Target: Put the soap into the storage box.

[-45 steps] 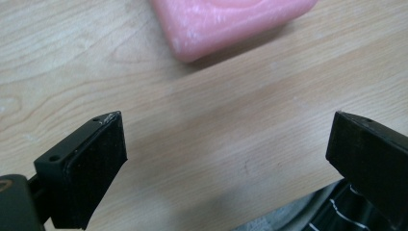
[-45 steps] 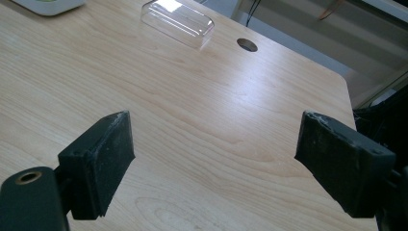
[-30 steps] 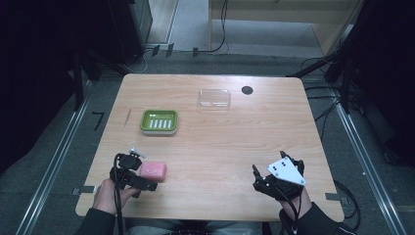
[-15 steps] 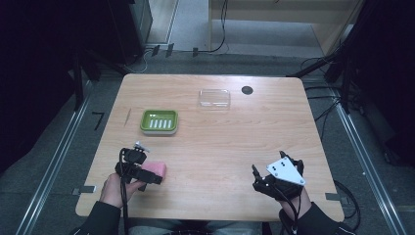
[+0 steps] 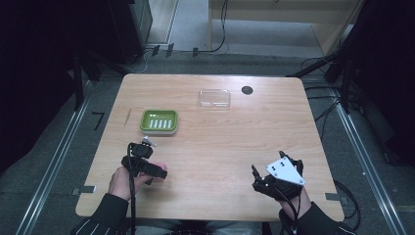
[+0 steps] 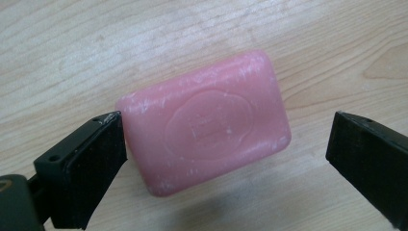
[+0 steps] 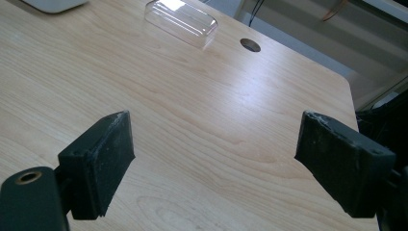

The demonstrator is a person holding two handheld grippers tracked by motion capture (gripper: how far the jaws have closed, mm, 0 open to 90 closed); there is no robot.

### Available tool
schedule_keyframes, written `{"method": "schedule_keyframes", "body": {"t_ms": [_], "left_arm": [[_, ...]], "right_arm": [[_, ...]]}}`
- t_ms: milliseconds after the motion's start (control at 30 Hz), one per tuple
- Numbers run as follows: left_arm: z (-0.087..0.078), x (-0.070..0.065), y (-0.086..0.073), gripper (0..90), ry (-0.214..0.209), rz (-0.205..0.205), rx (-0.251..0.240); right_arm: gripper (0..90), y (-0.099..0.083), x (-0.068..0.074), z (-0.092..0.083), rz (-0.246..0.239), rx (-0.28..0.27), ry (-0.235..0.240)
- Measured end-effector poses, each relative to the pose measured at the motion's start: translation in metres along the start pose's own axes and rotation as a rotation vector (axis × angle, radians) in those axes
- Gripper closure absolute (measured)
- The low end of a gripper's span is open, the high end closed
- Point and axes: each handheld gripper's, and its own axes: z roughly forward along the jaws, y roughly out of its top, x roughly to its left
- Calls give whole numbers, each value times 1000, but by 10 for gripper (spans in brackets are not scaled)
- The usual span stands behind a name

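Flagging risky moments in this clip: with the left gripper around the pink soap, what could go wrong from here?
1. The left gripper is open, with one jaw at the pink soap's corner and the other well clear of it. Closing off-centre like this might twist or squirt the smooth bar sideways.
2. The soap lies flat on the table, so the jaws may scrape the wood.
3. The green soap dish sits farther off, so a weak grip could drop the soap on the way.
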Motion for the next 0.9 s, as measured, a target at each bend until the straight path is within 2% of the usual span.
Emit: {"method": "schedule_keyframes", "body": {"t_ms": [167,467,533,733,900], "left_arm": [[3,-1,4,5,17,-6,-1],[11,-3,8,7,59,9,30],[12,-3,8,46,89,17,35],[13,-1,8,69,73,1,31],[14,-2,7,68,80,1,32]], "right_arm": [[131,0,0,0,-3,0,1],[131,0,0,0,-6,0,0],[131,0,0,0,-6,0,0],[131,0,0,0,-7,0,1],[131,0,1,0,-9,-3,-1]]}}
